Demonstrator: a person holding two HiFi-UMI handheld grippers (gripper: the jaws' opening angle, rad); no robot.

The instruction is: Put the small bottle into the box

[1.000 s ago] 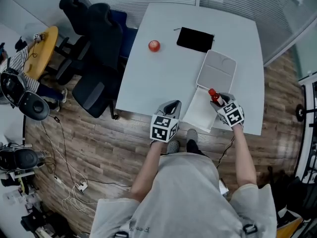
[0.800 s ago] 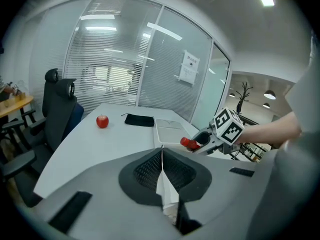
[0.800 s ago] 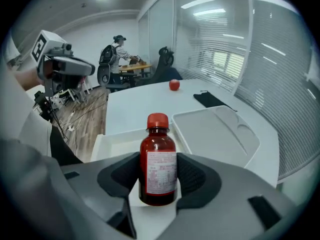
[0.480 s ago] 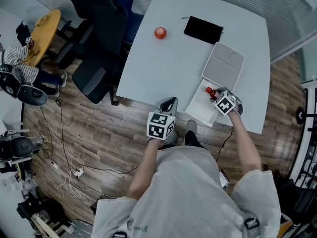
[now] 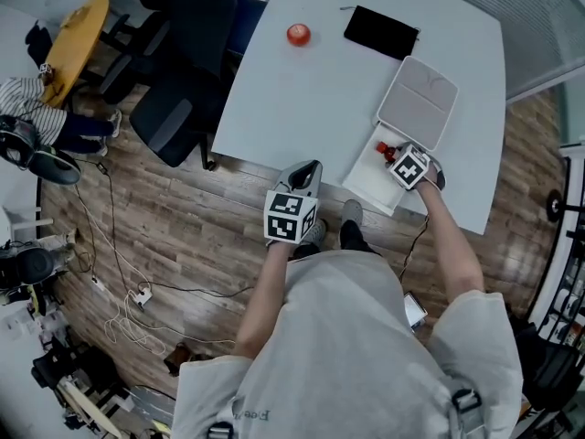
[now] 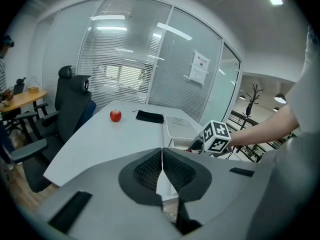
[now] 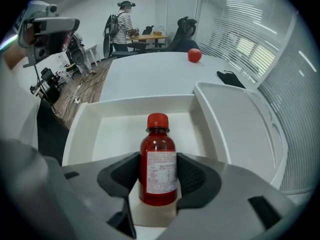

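Observation:
A small red bottle (image 7: 158, 166) with a red cap and a white label stands upright between the pads of my right gripper (image 7: 158, 176), which is shut on it. It hangs inside the open white box (image 7: 85, 129). Whether its base touches the bottom does not show. In the head view the bottle (image 5: 388, 151) and right gripper (image 5: 393, 156) sit over the box (image 5: 366, 179) at the table's near edge, with the lid (image 5: 419, 101) folded back behind. My left gripper (image 5: 306, 168) is shut and empty at the table's front edge, its jaws meeting in the left gripper view (image 6: 161, 166).
A red apple (image 5: 298, 34) and a black pouch (image 5: 381, 32) lie at the far side of the white table (image 5: 302, 99). Black office chairs (image 5: 174, 80) stand to the left of it. Cables run over the wooden floor (image 5: 119, 273).
My right gripper has carried the bottle from the box's near side further in over the tray, toward the lid. The left gripper has stayed at the table's front edge.

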